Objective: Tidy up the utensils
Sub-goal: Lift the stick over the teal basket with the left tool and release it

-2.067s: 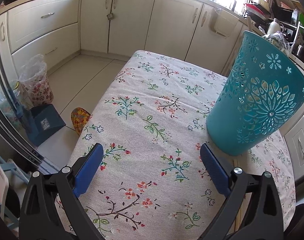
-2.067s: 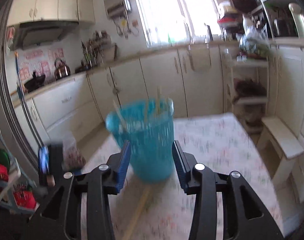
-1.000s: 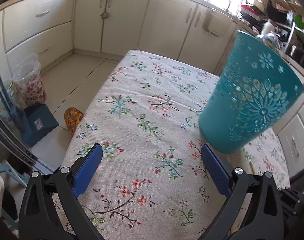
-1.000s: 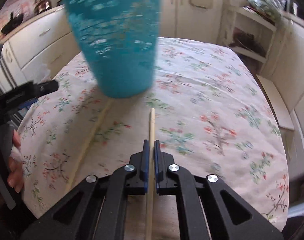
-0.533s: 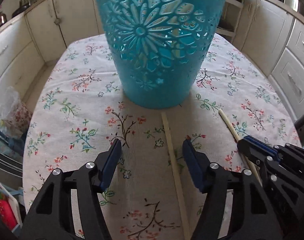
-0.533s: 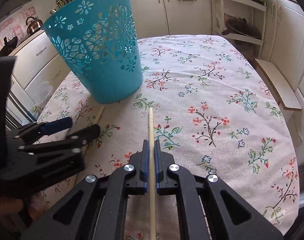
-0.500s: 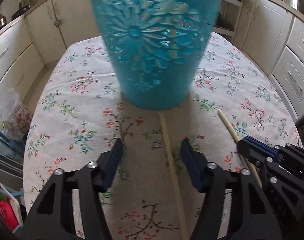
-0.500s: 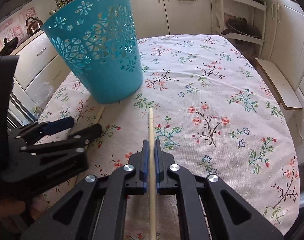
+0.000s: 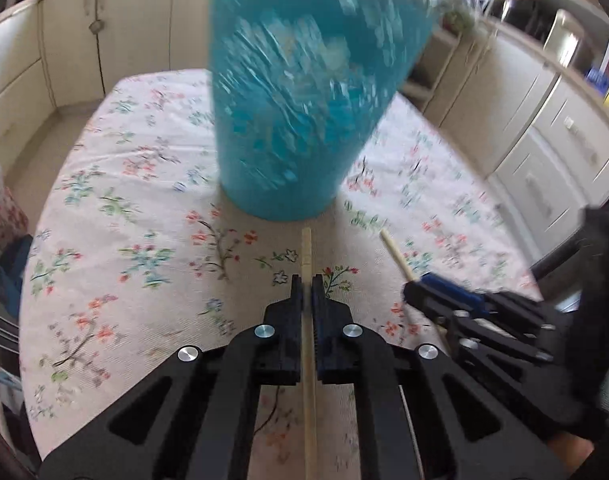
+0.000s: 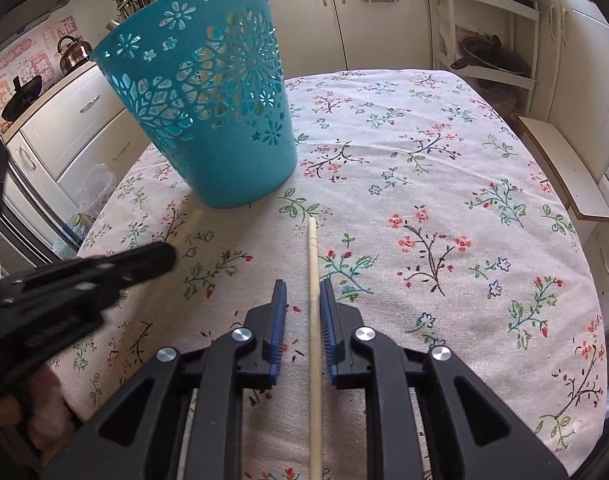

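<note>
Left wrist view: left gripper [image 9: 307, 282] clamps a chopstick [image 9: 306, 252]. Right gripper [image 10: 302, 292] parted, second chopstick [image 10: 312, 264] loose between jaws (may roll). Basket [image 10: 208, 92] could tip.

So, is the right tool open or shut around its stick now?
Open. The right tool has a clear gap on each side of the wooden stick, which lies on the tablecloth between the blue pads, untouched.

Cream cabinets [image 10: 376, 12], floral tablecloth [image 10: 444, 200], possibly kettle [image 10: 73, 54].
</note>
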A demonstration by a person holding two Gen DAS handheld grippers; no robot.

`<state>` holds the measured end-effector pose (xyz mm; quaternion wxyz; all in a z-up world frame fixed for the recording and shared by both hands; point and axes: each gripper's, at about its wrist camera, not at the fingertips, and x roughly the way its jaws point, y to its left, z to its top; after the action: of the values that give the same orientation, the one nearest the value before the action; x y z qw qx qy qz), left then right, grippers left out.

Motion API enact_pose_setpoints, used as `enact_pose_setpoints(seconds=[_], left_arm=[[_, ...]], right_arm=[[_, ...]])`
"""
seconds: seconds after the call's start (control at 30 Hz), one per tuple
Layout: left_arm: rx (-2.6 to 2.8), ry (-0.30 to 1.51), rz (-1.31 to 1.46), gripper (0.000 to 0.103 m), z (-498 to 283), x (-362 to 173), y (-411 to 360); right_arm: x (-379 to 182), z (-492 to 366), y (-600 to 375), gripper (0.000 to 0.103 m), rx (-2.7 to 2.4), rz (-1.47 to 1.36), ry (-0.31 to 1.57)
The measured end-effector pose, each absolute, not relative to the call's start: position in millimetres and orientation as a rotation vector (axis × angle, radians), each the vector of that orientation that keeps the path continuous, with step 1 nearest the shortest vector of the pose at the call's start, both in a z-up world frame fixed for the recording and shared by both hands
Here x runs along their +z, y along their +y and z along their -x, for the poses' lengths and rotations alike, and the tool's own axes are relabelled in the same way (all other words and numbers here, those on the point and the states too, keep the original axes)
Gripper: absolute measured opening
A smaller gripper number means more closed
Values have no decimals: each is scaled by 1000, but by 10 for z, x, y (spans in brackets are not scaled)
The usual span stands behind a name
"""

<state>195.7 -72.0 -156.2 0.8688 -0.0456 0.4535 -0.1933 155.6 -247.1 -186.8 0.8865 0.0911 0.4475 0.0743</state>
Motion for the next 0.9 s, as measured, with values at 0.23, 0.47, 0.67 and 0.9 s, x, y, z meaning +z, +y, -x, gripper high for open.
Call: enact_pose_setpoints(seconds=[0.23,0.47,0.67,0.9], left_arm=[[-427,724,239,5,-1836,-714,-233],[-421,449,286,5,-2256,202,-251],[-351,338,287,5,-2735,407,-509],[-292,308,254,5,-3098,290,-739]], right_arm=[[-1857,-1550,-2407,30,162,-168,925],[-1859,-1541,-2393,33,167,-162,917],[-1867,-1546,-2390,35,172,-153,908],[-1871,-1560,-2393,37,173,-158,905]])
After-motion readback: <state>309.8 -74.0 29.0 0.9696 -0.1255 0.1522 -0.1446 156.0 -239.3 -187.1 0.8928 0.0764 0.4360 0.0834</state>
